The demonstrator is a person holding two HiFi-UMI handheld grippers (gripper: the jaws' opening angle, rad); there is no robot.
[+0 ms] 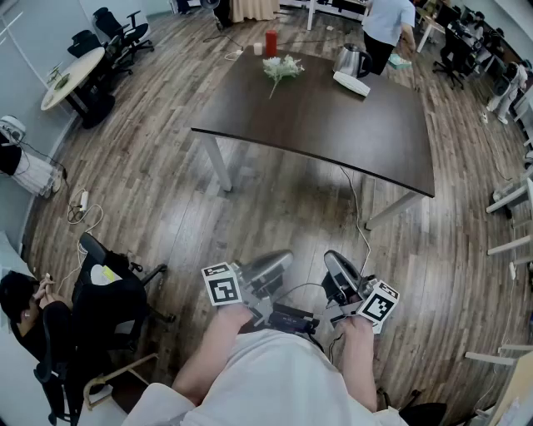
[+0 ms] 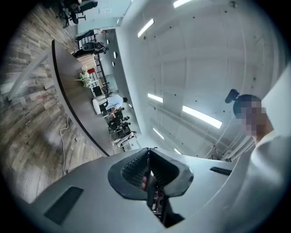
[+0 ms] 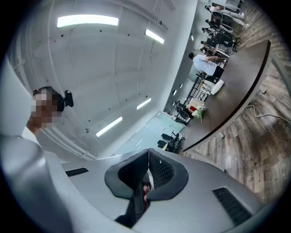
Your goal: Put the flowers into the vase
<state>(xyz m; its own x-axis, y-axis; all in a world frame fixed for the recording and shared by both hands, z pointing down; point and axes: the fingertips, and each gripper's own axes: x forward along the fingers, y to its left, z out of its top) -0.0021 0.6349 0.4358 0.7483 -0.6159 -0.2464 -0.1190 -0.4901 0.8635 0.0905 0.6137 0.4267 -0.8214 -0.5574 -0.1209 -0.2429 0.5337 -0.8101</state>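
Observation:
A bunch of white flowers [image 1: 282, 67] lies on the far end of the dark table [image 1: 333, 125], with a red vase [image 1: 271, 43] standing just behind it. Both show small in the left gripper view, flowers [image 2: 84, 78] and vase [image 2: 91, 71], and in the right gripper view, flowers [image 3: 200, 110] and vase [image 3: 194, 108]. My left gripper [image 1: 287, 260] and right gripper [image 1: 333, 258] are held close to my body, far from the table. Both are shut with nothing between the jaws, left gripper [image 2: 149, 153] and right gripper [image 3: 148, 153] alike.
A steel kettle [image 1: 352, 59] and a white flat object [image 1: 351, 83] sit on the table's far right. A person [image 1: 388, 25] stands behind the table. Office chairs [image 1: 121, 33] and a round table [image 1: 73, 76] stand at the left; a seated person [image 1: 33, 312] is at lower left. A cable [image 1: 358, 218] trails on the wood floor.

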